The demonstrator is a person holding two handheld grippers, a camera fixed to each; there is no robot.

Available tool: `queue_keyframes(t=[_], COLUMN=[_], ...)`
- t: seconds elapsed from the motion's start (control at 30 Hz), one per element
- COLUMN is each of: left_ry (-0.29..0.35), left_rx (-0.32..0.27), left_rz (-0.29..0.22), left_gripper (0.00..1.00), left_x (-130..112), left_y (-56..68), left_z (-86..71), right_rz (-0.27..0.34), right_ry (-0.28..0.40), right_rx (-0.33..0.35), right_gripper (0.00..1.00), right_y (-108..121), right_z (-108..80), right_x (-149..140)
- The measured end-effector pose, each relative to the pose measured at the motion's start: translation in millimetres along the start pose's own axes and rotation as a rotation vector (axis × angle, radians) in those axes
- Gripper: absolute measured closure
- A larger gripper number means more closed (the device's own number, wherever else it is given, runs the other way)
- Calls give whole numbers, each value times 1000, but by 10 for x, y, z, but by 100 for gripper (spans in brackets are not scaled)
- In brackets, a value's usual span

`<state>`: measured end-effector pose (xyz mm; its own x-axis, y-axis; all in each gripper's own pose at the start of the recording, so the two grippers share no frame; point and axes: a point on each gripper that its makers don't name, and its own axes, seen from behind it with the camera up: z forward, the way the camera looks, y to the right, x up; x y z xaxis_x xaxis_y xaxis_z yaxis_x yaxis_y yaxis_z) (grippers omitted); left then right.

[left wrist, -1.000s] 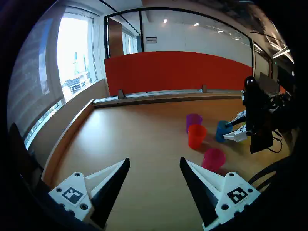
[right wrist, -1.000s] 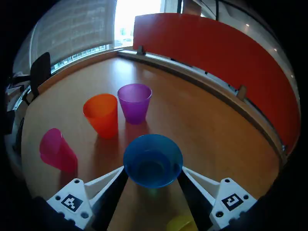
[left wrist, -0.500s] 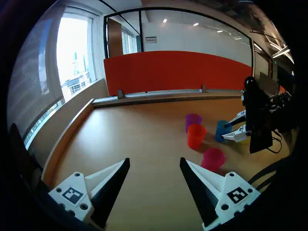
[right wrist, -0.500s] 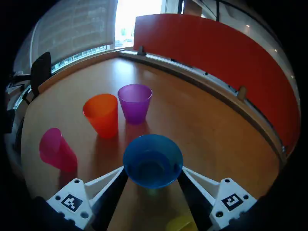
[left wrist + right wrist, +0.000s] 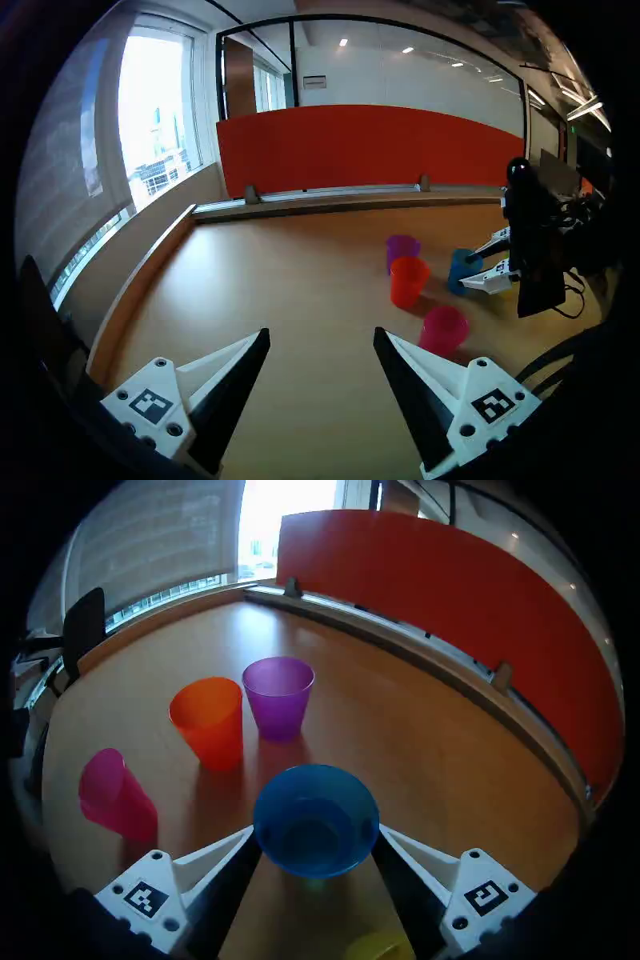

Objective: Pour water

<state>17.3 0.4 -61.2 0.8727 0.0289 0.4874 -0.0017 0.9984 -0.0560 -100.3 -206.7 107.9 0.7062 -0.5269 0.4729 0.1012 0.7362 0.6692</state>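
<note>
The blue cup [image 5: 316, 820] sits low centre in the right gripper view, pinched on both sides by the right gripper [image 5: 316, 838]. To pour well, keep it level until its lip is over the chosen cup, then tilt slowly. The orange cup [image 5: 206, 730] and purple cup [image 5: 278, 694] stand close together just above it, so spill risk is real. The pink cup [image 5: 116, 798] is at left. The left gripper [image 5: 320, 340] hangs open and empty over the surface [image 5: 304, 264].

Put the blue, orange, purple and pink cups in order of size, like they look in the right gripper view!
1. blue cup: looks biggest, but it is nearest the camera, so that may be why.
2. orange cup, purple cup and pink cup: these look about alike, so no ranking.
</note>
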Motion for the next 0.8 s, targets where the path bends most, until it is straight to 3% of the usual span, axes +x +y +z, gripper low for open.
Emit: queue_keyframes(t=[0.47,0.8], left_ry=[-1,18], left_rx=[2,-9], left_rz=[1,9], left_gripper=[4,4], left_x=[-7,88], left_y=[-15,19], left_z=[-15,-10], right_rz=[25,30], right_ry=[30,109], right_rx=[7,6], right_gripper=[11,11], right_y=[-23,-28], right_z=[16,-204], right_x=[11,296])
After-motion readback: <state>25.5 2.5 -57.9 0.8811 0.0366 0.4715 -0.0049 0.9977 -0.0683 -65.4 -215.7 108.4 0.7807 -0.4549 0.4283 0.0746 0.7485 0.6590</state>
